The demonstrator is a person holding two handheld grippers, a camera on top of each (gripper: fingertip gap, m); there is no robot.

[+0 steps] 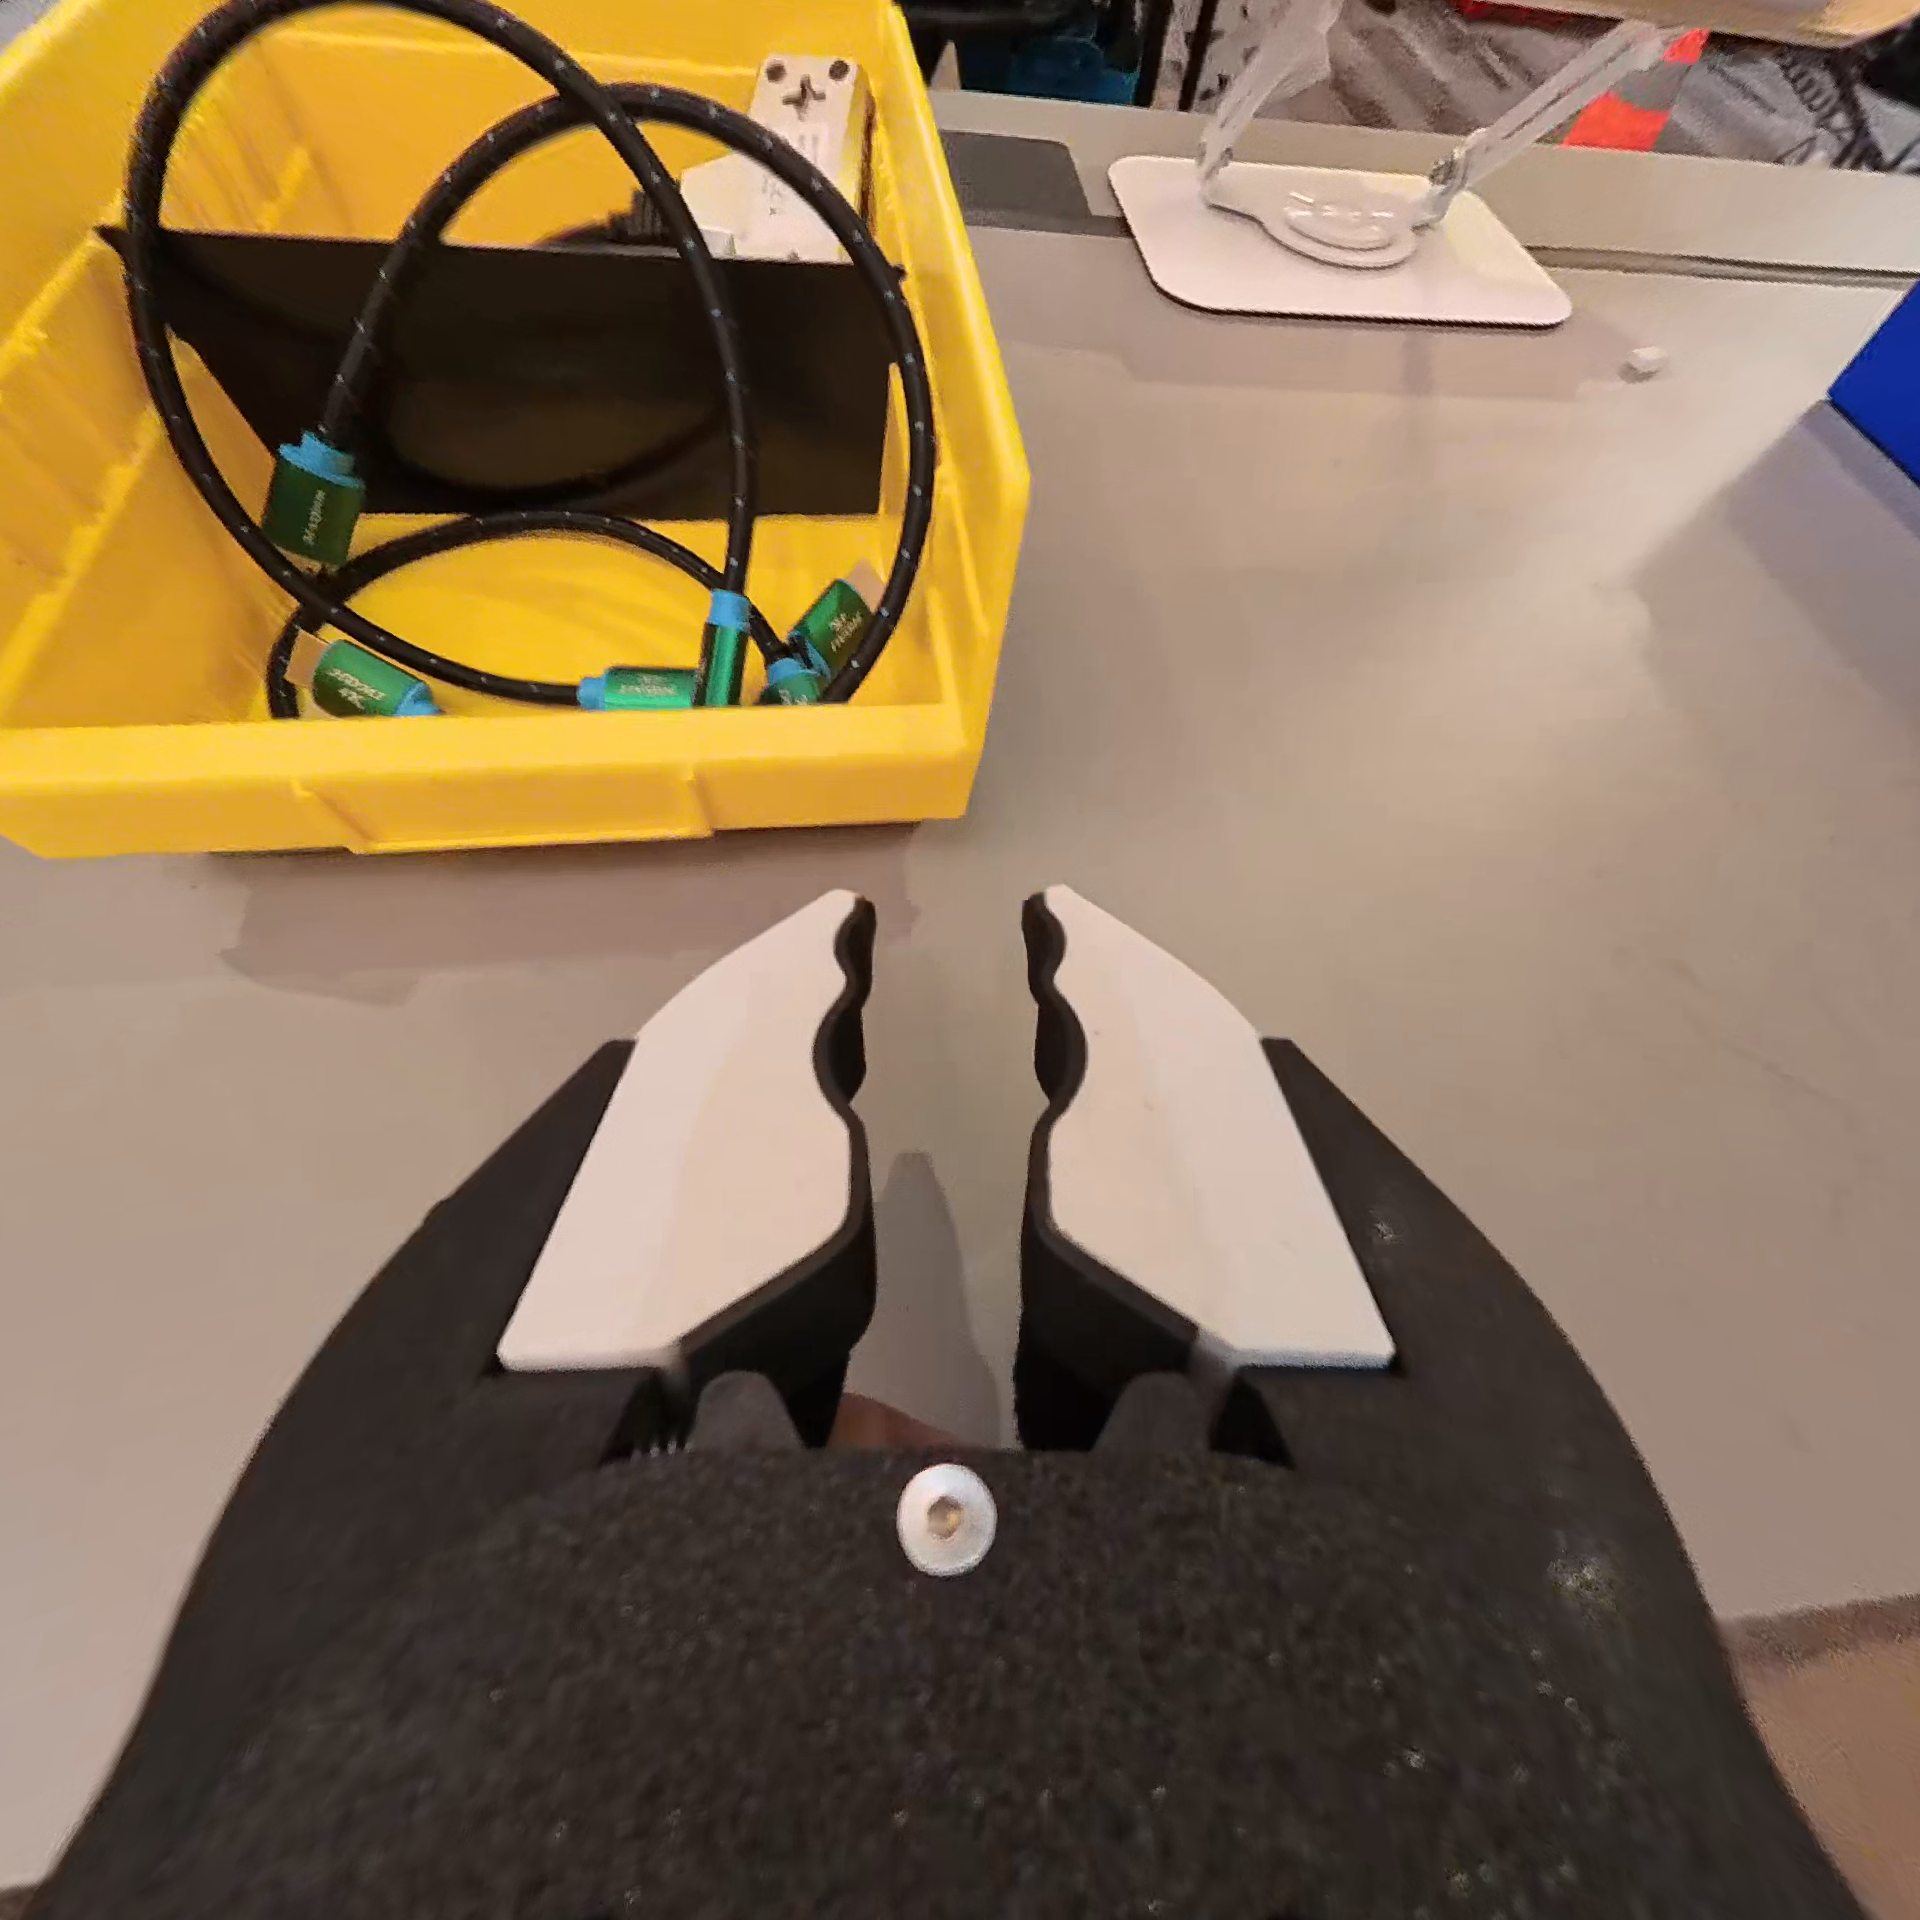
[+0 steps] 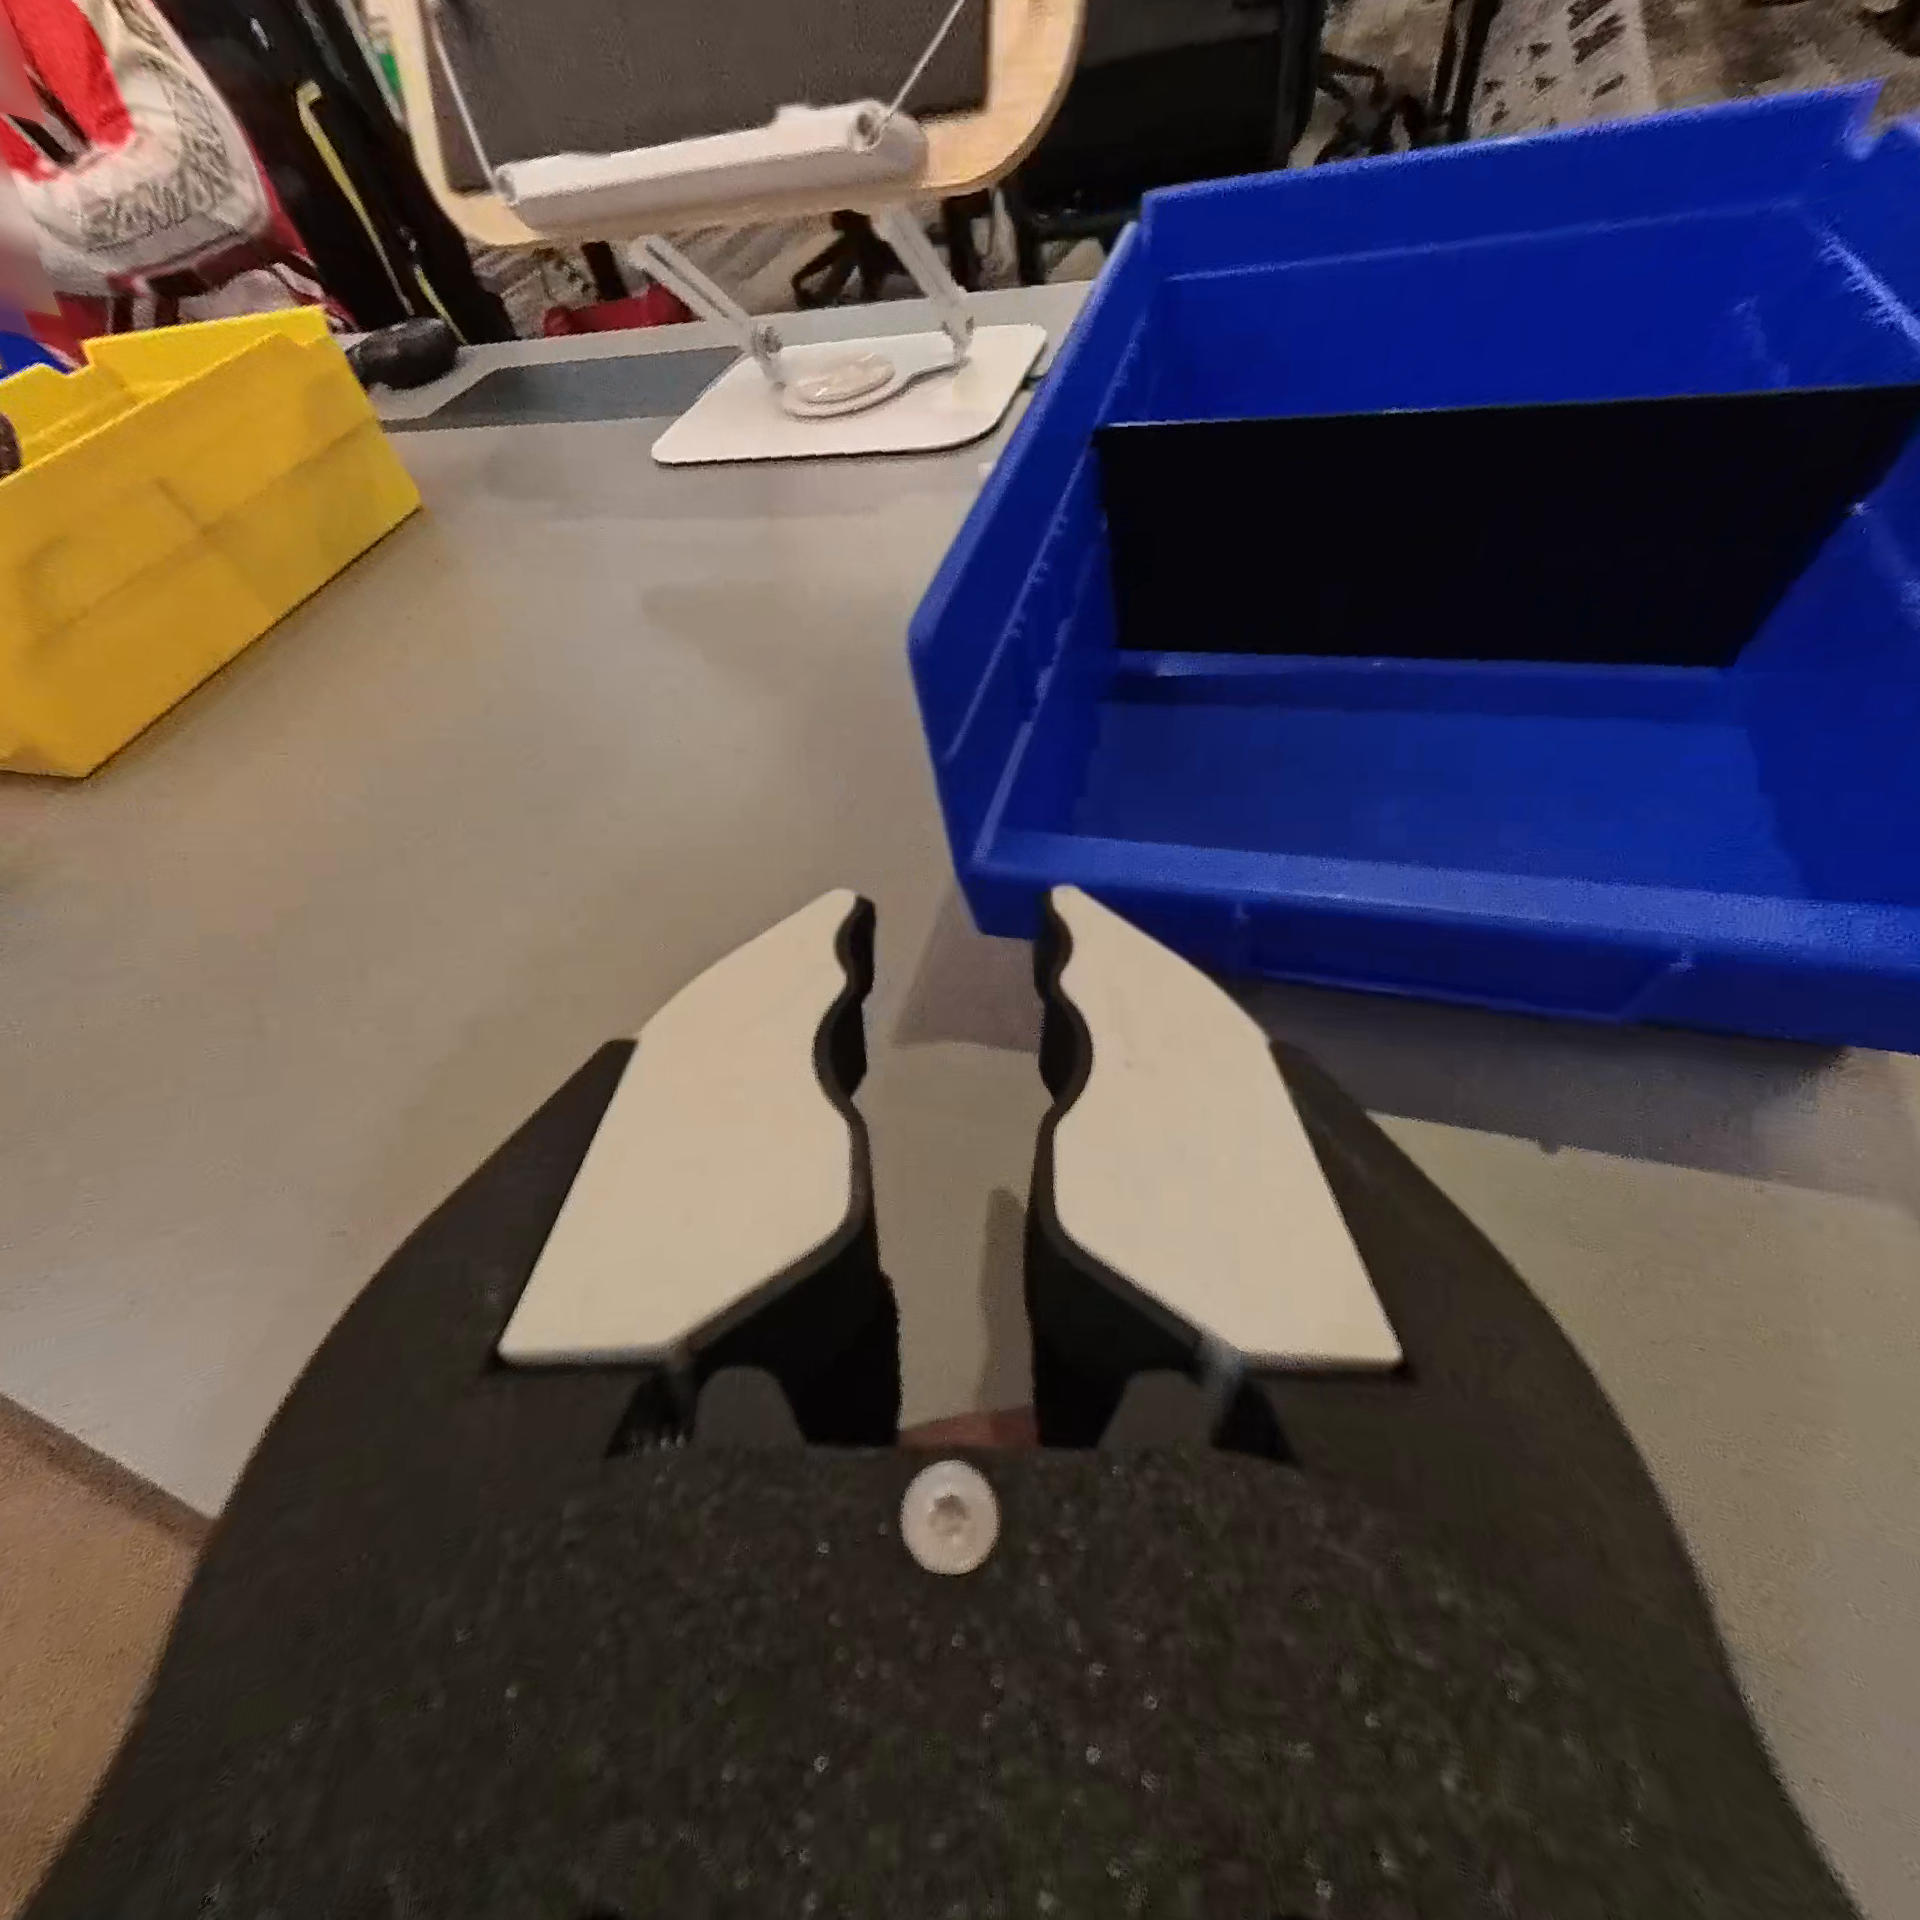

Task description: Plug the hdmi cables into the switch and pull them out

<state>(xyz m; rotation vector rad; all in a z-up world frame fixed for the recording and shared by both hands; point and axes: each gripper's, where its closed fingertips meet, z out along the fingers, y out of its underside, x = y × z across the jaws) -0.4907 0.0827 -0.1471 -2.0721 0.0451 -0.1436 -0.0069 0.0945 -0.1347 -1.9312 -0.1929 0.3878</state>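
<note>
While level over table (image 1: pixel 1351 727) | left tool (image 1: pixel 948 914) agape | right tool (image 2: pixel 954 920) agape

At the upper left of the left wrist view, a bright yellow bin (image 1: pixel 831 800) with a black divider (image 1: pixel 582 343) holds black braided cables (image 1: pixel 914 416) flecked with pale blue, their plugs (image 1: pixel 310 509) metallic green with light blue collars, and a white block (image 1: pixel 805 135) at the back. In the right wrist view, a deep blue bin (image 2: pixel 1351 935) with its own black divider (image 2: pixel 1455 530) fills the upper right, above a plain grey table (image 2: pixel 520 831). Both the left gripper (image 1: pixel 949 914) and the right gripper (image 2: pixel 954 914) have white fingers edged with black pads on speckled black bodies, and a white stand (image 2: pixel 852 405) sits at top centre.
</note>
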